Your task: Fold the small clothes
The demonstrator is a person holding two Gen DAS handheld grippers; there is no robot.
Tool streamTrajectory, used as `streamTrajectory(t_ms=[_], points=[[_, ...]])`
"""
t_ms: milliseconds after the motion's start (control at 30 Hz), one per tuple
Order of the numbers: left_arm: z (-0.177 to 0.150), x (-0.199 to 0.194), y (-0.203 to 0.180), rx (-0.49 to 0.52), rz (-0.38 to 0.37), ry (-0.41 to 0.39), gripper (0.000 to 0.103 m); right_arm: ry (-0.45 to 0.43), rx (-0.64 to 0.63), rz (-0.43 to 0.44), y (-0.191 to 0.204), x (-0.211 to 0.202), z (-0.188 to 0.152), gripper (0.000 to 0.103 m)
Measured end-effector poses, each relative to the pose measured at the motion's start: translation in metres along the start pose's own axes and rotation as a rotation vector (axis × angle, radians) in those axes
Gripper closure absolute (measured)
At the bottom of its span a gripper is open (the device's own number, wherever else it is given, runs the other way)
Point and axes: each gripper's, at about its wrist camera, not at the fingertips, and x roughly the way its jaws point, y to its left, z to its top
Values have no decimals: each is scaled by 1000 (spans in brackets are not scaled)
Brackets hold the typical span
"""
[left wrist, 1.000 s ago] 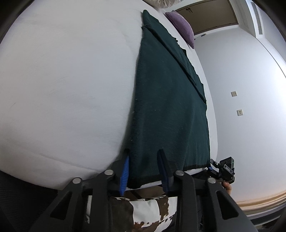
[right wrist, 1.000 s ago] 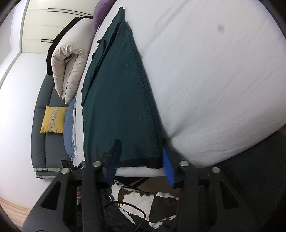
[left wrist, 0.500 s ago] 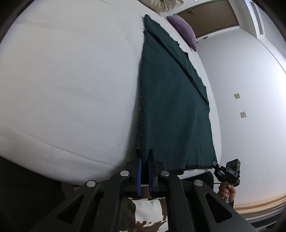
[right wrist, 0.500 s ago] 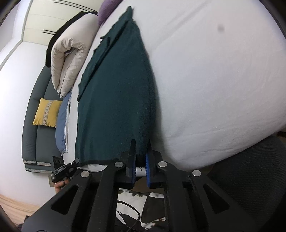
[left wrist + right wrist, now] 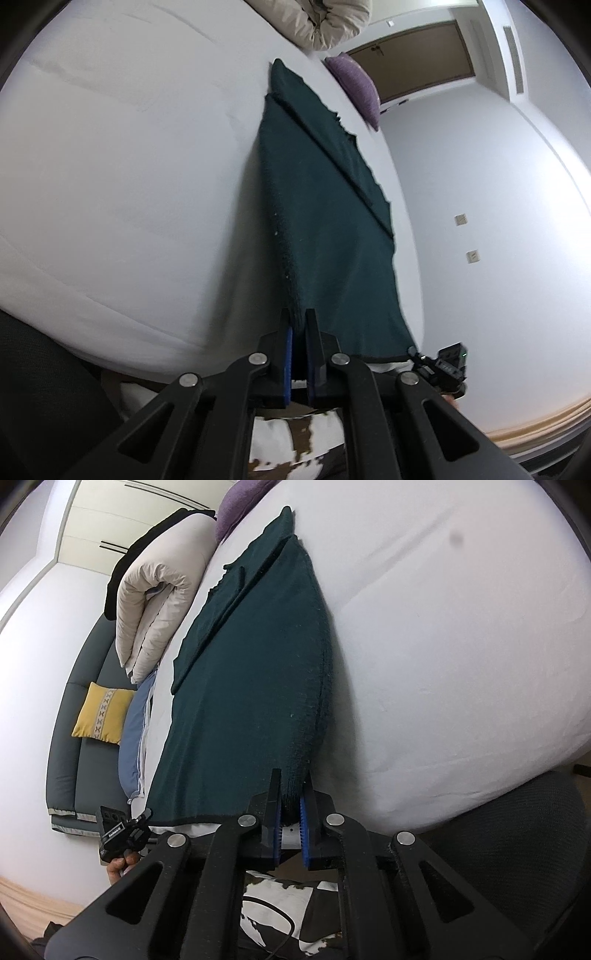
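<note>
A dark green garment (image 5: pixel 325 221) lies flat and lengthwise on the white bed (image 5: pixel 129 166), its near hem at the bed's front edge. My left gripper (image 5: pixel 298 325) is shut on the hem's left corner and lifts that corner off the sheet. My right gripper (image 5: pixel 291 794) is shut on the hem's right corner of the same garment (image 5: pixel 258 657), also raised a little. Each gripper shows at the edge of the other's view, the right one in the left wrist view (image 5: pixel 443 365) and the left one in the right wrist view (image 5: pixel 122 834).
A rolled beige duvet (image 5: pixel 159 590) and a purple pillow (image 5: pixel 354 88) lie at the far end of the bed. A grey sofa with a yellow cushion (image 5: pixel 101 712) stands to the left. A black chair (image 5: pixel 517 830) is near the bed's front edge.
Both grippers closed from open onto the garment's near hem corners, then began lifting them off the bed.
</note>
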Motion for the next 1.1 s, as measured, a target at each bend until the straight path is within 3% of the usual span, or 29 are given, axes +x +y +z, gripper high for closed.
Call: streamTrajectory(t_ms=[500, 800, 1100], points=[[41, -25, -32, -111, -247, -130, 97, -114, -34, 121, 48, -39, 38, 97], [95, -10, -39, -165, -280, -190, 96, -194, -64, 151, 86, -40, 96, 97], [177, 28, -44, -204, -276, -229, 96, -254, -65, 132, 121, -5, 186, 97]])
